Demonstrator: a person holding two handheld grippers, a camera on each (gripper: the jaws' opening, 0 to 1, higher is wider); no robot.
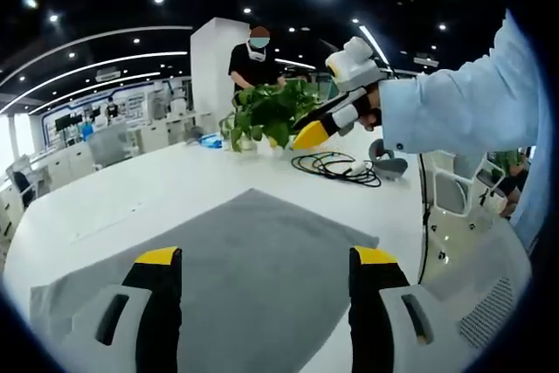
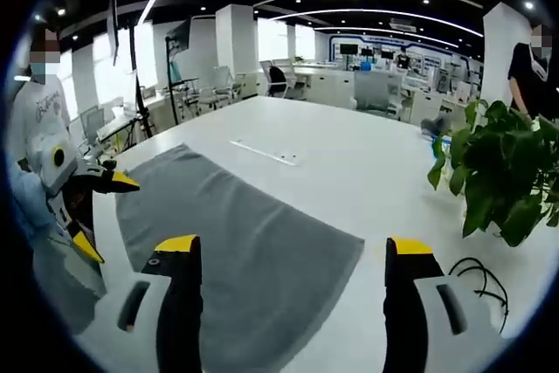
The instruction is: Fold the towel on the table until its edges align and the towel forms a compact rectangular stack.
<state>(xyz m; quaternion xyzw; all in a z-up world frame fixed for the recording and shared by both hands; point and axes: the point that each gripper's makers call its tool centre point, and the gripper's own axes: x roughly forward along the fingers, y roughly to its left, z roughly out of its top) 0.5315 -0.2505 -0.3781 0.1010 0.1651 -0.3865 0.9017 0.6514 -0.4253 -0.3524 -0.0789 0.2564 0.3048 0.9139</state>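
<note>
A grey towel lies spread flat on the white table, one corner pointing towards the plant. In the left gripper view my left gripper stands open over the towel's near part, nothing between its jaws. My right gripper, held by a hand in a light blue sleeve, hangs in the air beyond the towel's far right corner. In the right gripper view the towel stretches away from my open right gripper, and the left gripper shows at the towel's left end with its yellow tips apart.
A leafy potted plant stands on the table past the towel. A coiled black cable lies beside it. A person stands behind the plant. White chairs line the table's edge.
</note>
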